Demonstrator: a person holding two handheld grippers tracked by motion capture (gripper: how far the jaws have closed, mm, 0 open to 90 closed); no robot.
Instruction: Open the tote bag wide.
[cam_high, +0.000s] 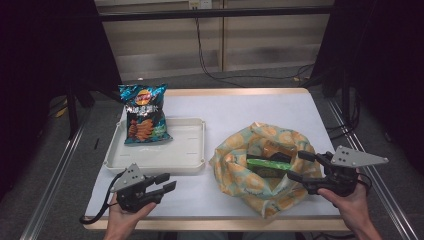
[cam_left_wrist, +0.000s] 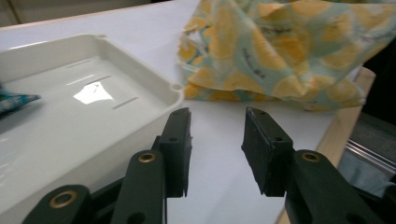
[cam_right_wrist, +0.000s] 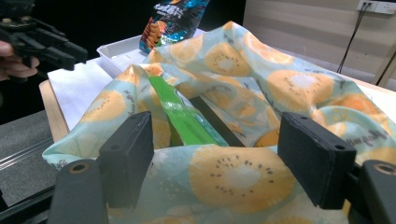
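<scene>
Two sets of fingers stood open, empty. My right gripper (cam_high: 296, 166) hovered at the fabric bag (cam_high: 240, 175) on the worktop (cam_high: 260, 107); its green packet (cam_right_wrist: 184, 119) looked light, crinkly, slippery, best pinched along an edge.

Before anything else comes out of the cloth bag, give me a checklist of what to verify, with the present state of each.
1. Right gripper open at the bag's mouth: ok.
2. Nothing between its pads yet: ok.
3. Green packet in the cloth bag visible and reachable: ok.
4. White tray has free room beside the chip bag: ok.
5. Left gripper open, holding nothing, away from the bag: ok.
6. How many items are left under the green packet: cannot tell.
</scene>
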